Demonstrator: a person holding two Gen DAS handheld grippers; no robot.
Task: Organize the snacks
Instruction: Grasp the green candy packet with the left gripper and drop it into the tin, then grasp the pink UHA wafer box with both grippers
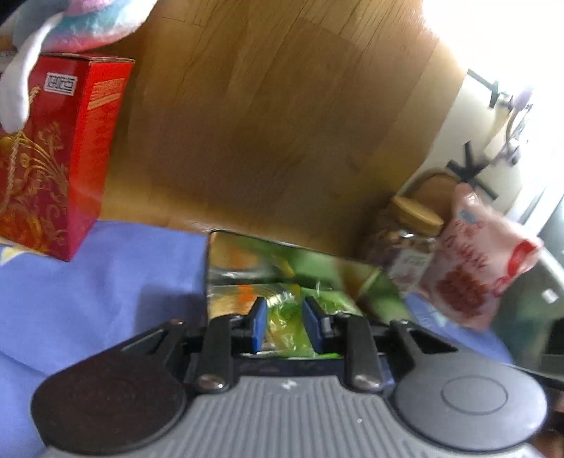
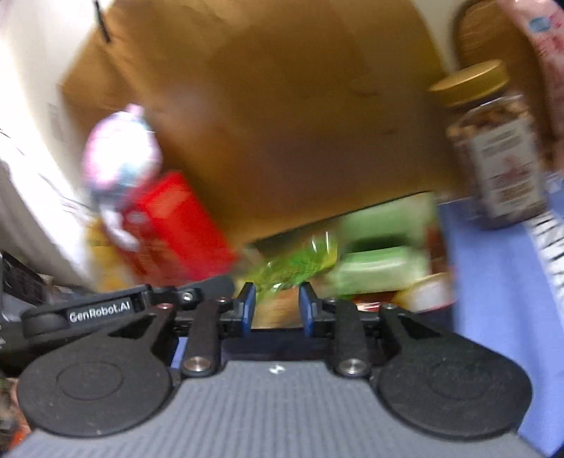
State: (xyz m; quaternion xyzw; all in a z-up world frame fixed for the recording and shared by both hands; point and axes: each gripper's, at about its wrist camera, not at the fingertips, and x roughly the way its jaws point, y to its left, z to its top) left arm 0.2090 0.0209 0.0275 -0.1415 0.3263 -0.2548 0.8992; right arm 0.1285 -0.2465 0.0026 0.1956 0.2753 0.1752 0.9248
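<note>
My left gripper (image 1: 283, 317) hovers over a shiny metal tin (image 1: 246, 257) that holds green-wrapped snacks (image 1: 285, 327); its blue pads stand a little apart with a green wrapper seen between them, grip unclear. My right gripper (image 2: 276, 310) is over the same tin (image 2: 387, 225), pads apart, above green snack packs (image 2: 380, 267) and a green wrapper (image 2: 299, 264). A pink snack bag (image 1: 476, 260) leans beside a gold-lidded jar of nuts (image 1: 405, 232), which also shows in the right wrist view (image 2: 493, 158). Both views are blurred.
A red and gold box (image 1: 60, 151) stands at the left on the blue cloth (image 1: 105, 289), with a pastel plush toy (image 1: 70, 21) above it. A wooden panel (image 1: 264, 123) rises behind the tin. The left gripper's arm (image 2: 105, 310) lies close at the left.
</note>
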